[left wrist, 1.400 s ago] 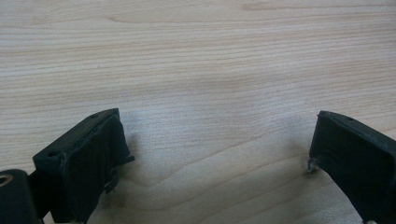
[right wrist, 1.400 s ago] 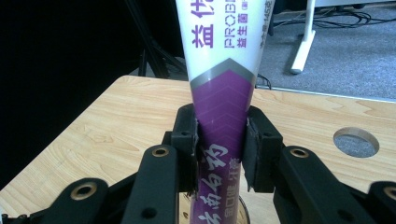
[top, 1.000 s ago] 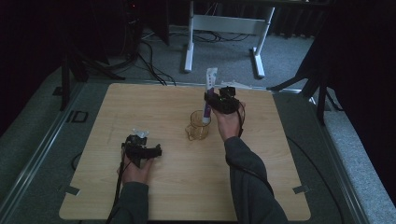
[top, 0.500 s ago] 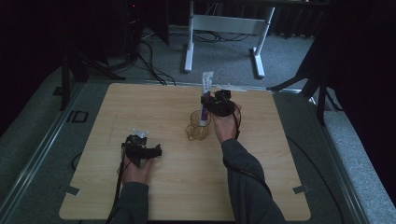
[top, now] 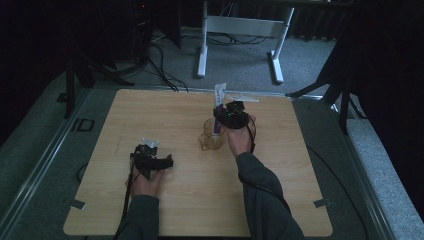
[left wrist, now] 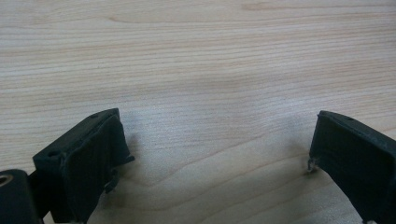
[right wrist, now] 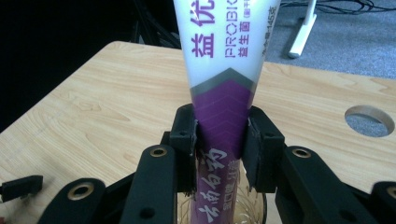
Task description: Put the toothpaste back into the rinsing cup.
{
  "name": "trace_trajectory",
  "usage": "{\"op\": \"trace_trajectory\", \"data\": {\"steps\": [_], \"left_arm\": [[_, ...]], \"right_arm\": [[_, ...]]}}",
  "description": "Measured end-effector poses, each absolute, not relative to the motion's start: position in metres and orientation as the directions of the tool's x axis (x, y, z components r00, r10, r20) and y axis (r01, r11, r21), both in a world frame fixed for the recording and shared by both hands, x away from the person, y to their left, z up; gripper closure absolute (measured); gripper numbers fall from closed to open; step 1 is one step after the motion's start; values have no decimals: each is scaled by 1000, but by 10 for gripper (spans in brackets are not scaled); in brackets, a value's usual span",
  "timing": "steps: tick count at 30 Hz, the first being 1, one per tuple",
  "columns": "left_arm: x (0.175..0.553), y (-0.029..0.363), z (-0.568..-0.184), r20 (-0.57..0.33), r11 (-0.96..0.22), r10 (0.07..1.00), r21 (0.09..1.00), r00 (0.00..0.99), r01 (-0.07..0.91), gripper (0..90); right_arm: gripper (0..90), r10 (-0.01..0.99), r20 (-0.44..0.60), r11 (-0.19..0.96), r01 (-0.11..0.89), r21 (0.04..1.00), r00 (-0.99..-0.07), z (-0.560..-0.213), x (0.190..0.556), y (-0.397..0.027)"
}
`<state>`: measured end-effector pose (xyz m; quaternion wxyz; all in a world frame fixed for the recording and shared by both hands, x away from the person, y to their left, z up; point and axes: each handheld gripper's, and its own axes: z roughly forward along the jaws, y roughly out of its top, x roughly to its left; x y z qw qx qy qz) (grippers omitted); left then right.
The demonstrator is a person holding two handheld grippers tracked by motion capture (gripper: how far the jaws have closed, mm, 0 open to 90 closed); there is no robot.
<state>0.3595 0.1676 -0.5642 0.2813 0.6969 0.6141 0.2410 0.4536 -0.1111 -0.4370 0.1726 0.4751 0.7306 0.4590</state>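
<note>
While the right gripper clamps the toothpaste tube over the glass cup, the left gripper rests idle.

Because the tube is a soft, light, smooth-skinned plastic thing, it will dent under pressure and could slide or tip if pinched near its flat, thin tail; the firmer purple lower body, where the pads now sit on either side, looks like the best place to hold it. It stands upright with its lower end dipping into the cup's mouth, near the middle of the table toward the far edge. The cup looks clear and rigid, probably breakable, so a knock from the tube is worth avoiding. On the near left of the table, the left gripper's jaws stand wide apart over bare wood, holding nothing.
</note>
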Motion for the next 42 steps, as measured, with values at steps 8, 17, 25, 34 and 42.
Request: {"op": "trace_trajectory", "data": {"steps": [8,17,25,34,42], "left_arm": [[360,168,-564,-10,-87,992,688,130,720,28],[360,168,-564,-9,-87,992,689,129,720,28],[360,168,-564,-10,-87,992,688,130,720,28],[360,168,-564,-9,-89,991,687,131,721,28],[360,168,-564,-10,-88,991,687,131,721,28]], "right_arm": [[682,855,171,150,547,823,-490,-445,452,-111],[681,857,150,181,559,809,-493,-454,450,-110],[678,851,127,219,564,796,-510,-463,445,-107],[676,848,124,239,580,779,-516,-472,446,-106],[676,842,127,246,582,775,-525,-469,445,-107]]}}
